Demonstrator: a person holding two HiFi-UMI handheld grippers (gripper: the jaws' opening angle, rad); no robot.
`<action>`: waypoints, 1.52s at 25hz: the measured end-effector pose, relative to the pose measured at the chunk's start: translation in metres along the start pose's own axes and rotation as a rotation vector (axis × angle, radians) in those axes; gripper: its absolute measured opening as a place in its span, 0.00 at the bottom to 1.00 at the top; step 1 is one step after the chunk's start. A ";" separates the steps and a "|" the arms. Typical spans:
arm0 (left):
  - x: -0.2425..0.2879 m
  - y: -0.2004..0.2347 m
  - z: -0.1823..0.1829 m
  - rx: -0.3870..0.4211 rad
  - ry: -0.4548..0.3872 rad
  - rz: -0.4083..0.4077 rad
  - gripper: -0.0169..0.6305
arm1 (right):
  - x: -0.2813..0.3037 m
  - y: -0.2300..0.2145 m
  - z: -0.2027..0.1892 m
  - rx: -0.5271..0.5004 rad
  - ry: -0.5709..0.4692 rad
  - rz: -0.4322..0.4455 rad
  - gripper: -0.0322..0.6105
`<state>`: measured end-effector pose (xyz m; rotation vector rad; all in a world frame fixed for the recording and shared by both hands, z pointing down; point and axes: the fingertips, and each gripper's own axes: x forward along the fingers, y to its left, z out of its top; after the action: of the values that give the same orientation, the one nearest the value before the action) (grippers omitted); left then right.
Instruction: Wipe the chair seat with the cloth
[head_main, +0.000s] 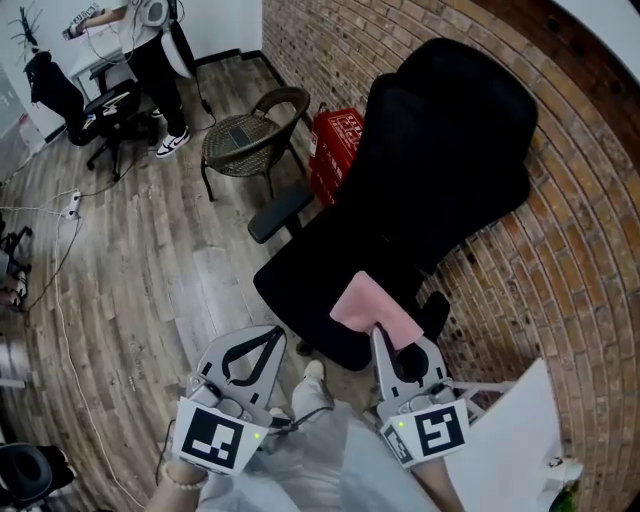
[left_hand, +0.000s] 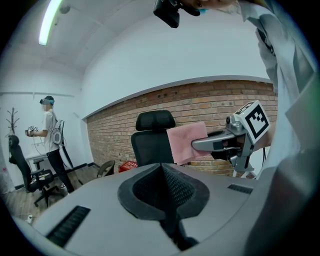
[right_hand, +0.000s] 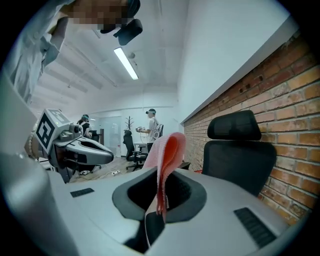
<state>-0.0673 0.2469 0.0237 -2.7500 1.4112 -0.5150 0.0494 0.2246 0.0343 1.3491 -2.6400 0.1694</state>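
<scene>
A black office chair stands against the brick wall, its seat (head_main: 305, 280) facing me and its backrest (left_hand: 150, 144) (right_hand: 240, 155) upright. My right gripper (head_main: 385, 335) is shut on a pink cloth (head_main: 375, 308) (right_hand: 167, 155) (left_hand: 186, 142), held just above the seat's front right corner. The cloth stands up between the closed jaws in the right gripper view. My left gripper (head_main: 262, 342) (left_hand: 162, 172) hovers beside it at the seat's front edge, shut, with nothing between its jaws.
A wicker chair (head_main: 250, 135) and a red crate (head_main: 335, 150) sit left of the office chair along the brick wall (head_main: 560, 230). A person (head_main: 150, 50) stands far off by other black office chairs (head_main: 100, 105). Cables (head_main: 60, 240) lie on the wooden floor.
</scene>
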 end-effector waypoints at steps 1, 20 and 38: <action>0.007 0.004 0.002 -0.005 0.002 0.011 0.05 | 0.006 -0.007 0.001 0.002 0.001 0.010 0.13; 0.137 0.042 -0.024 -0.013 0.081 0.005 0.05 | 0.098 -0.089 -0.068 0.084 0.119 0.084 0.13; 0.266 0.122 -0.185 -0.130 0.147 -0.055 0.05 | 0.270 -0.131 -0.219 0.190 0.282 0.031 0.13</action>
<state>-0.0743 -0.0100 0.2559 -2.9150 1.4503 -0.6633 0.0224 -0.0265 0.3066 1.2326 -2.4567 0.5833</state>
